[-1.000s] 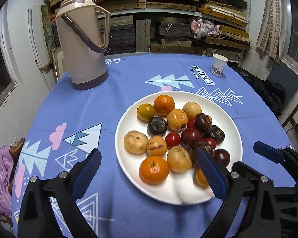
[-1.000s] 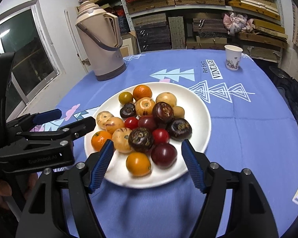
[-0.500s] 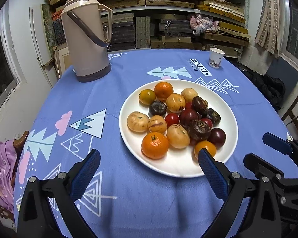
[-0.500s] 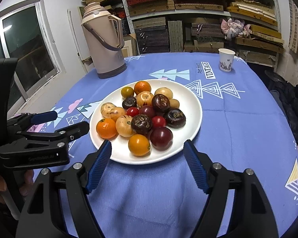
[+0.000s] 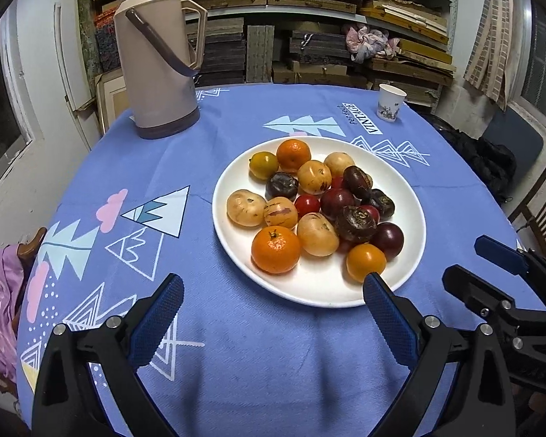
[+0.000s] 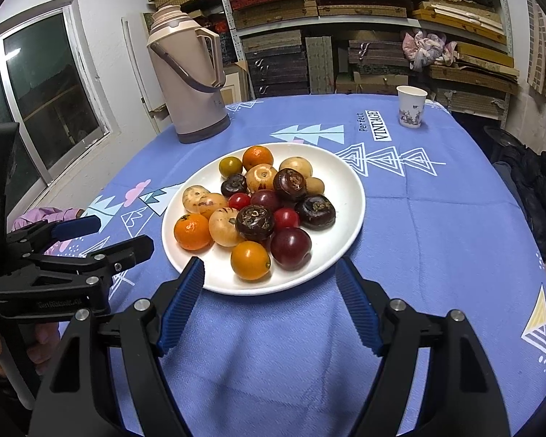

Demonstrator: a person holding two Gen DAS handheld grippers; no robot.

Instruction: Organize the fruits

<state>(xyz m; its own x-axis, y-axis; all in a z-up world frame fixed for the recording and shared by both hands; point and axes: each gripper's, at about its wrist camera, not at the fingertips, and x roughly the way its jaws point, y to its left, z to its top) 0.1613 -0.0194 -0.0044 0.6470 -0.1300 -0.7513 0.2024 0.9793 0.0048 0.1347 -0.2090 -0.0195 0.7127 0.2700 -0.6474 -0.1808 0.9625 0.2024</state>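
Observation:
A white plate (image 5: 407,196) (image 6: 349,196) in the middle of the blue tablecloth holds a heap of fruit: orange tangerines (image 5: 276,249) (image 6: 193,231), yellow-tan round fruits (image 5: 317,233), dark purple ones (image 6: 254,221), small red tomatoes (image 6: 286,217) and a dark red plum (image 6: 291,247). My left gripper (image 5: 271,300) is open and empty, above the cloth just short of the plate's near rim. My right gripper (image 6: 269,287) is open and empty at the plate's near rim. Each gripper shows at the edge of the other's view.
A tall beige thermos jug (image 5: 156,54) (image 6: 191,76) stands at the back left of the table. A small paper cup (image 5: 389,102) (image 6: 411,106) stands at the back right. Shelves of stacked boxes lie behind. A chair (image 5: 538,200) is at the right.
Both grippers have drawn back from the plate toward the table's near edge. The fruit has not moved. Both stay open.

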